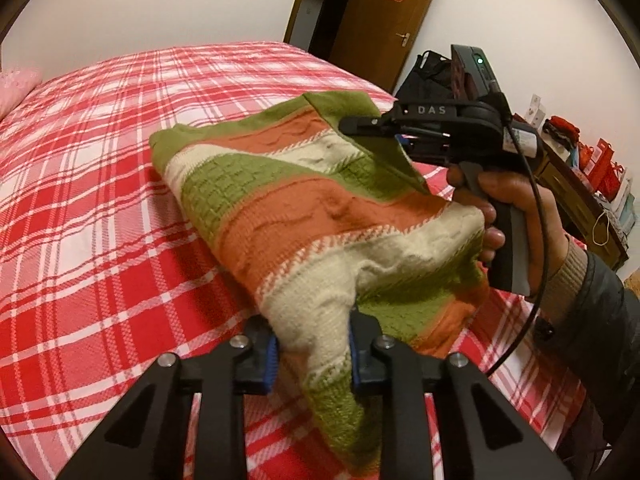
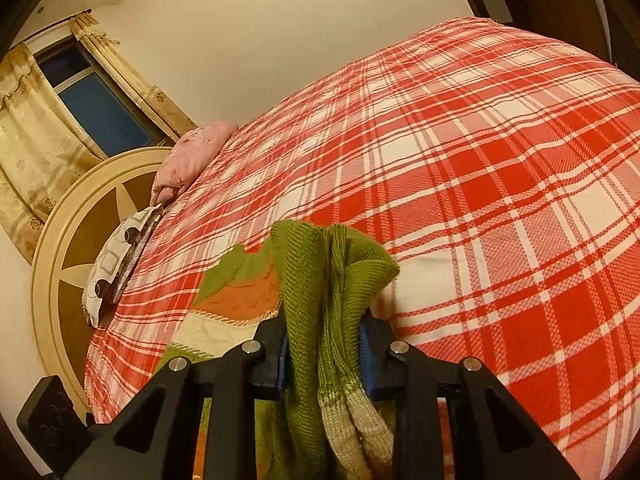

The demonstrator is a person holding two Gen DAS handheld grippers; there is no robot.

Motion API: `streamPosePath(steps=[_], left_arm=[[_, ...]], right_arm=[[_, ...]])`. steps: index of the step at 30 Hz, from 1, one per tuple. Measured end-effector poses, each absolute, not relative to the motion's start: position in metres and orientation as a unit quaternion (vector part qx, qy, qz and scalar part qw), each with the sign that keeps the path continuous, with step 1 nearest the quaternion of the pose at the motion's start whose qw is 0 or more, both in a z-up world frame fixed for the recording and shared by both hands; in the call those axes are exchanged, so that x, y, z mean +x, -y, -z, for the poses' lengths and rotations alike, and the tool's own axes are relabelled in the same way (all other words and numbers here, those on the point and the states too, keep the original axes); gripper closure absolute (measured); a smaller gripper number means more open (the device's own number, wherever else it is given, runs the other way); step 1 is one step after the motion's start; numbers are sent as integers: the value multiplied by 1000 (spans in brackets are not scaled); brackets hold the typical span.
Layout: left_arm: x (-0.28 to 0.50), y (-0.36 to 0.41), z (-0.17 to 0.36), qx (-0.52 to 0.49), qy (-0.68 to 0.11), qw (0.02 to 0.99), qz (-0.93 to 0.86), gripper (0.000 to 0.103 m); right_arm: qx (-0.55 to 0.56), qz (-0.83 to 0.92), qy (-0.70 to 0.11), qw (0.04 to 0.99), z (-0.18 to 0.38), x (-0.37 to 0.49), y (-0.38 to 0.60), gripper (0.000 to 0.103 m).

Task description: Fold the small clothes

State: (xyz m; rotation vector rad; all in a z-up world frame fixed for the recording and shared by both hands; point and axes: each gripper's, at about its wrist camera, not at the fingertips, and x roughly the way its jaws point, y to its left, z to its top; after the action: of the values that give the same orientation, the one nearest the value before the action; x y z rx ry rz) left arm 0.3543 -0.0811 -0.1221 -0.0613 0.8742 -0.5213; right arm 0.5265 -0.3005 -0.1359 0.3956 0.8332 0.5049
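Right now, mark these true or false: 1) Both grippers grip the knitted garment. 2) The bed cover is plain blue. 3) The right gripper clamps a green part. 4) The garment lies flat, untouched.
1) True: the left gripper and the right gripper each pinch the striped sweater.
2) False: the bed cover is red and white plaid.
3) True: green knit is bunched between its pads.
4) False: it is pinched at two places, partly raised off the bed.

Warm indoor light, soft shadows; strong fisheye bending, dark corner vignette; near tongs slightly blurred.
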Motion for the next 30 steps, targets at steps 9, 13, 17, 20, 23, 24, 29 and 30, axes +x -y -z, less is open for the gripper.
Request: streamPosePath(steps=[9, 13, 17, 20, 23, 24, 29, 30], left_arm=[[332, 51, 106, -28, -404, 882, 240, 77], [315, 29, 100, -36, -397, 888, 230, 77], [295, 10, 92, -39, -389, 895, 216, 77], [280, -6, 86, -41, -382, 900, 205, 77], [264, -24, 81, -45, -376, 906, 191, 77], [259, -28, 81, -47, -375, 907, 187, 77], [238, -53, 78, -56, -369, 913, 164, 77], [233, -59, 78, -57, -367, 915, 159, 77]], right_arm=[[173, -258, -399, 863, 114, 499, 275, 76], [172, -277, -394, 859, 102, 485, 254, 76], [172, -296, -391, 855, 95, 473, 228, 76], [174, -309, -391, 849, 93, 464, 207, 76], [175, -326, -392, 842, 90, 455, 182, 76], [174, -331, -392, 841, 89, 452, 174, 76], [167, -355, -395, 831, 83, 439, 136, 76], [165, -359, -396, 829, 83, 437, 129, 76]])
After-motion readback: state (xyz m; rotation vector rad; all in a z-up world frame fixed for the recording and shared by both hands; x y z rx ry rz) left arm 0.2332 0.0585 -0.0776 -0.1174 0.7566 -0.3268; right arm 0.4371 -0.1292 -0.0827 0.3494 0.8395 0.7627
